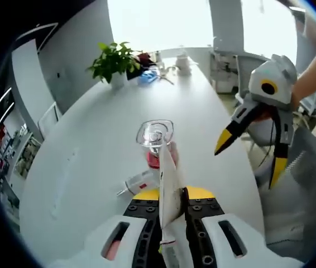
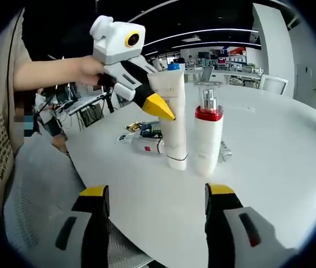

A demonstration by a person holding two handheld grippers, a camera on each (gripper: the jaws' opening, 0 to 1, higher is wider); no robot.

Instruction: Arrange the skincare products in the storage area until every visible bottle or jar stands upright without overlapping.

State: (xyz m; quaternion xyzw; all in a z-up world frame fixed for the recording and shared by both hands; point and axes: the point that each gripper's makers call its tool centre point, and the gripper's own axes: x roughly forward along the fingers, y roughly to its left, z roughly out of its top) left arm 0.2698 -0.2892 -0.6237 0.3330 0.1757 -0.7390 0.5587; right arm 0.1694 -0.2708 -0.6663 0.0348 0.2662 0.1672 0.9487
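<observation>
In the left gripper view, the left gripper (image 1: pixel 168 223) is clamped on a white tube (image 1: pixel 168 192) that rises between its jaws. Just past the tube stands a pump bottle (image 1: pixel 154 146) with a clear cap and red collar, and a small bottle (image 1: pixel 138 182) lies flat to its left. The right gripper (image 1: pixel 248 159) hovers off to the right, jaws spread.

In the right gripper view, the right gripper (image 2: pixel 157 196) is open and holds nothing. Ahead of it, on the white table (image 2: pixel 269 151), the white tube (image 2: pixel 173 120) stands upright, pinched by the left gripper (image 2: pixel 159 105), just beside the red-collared pump bottle (image 2: pixel 208 137). Small items (image 2: pixel 142 139) lie behind, to the left.
</observation>
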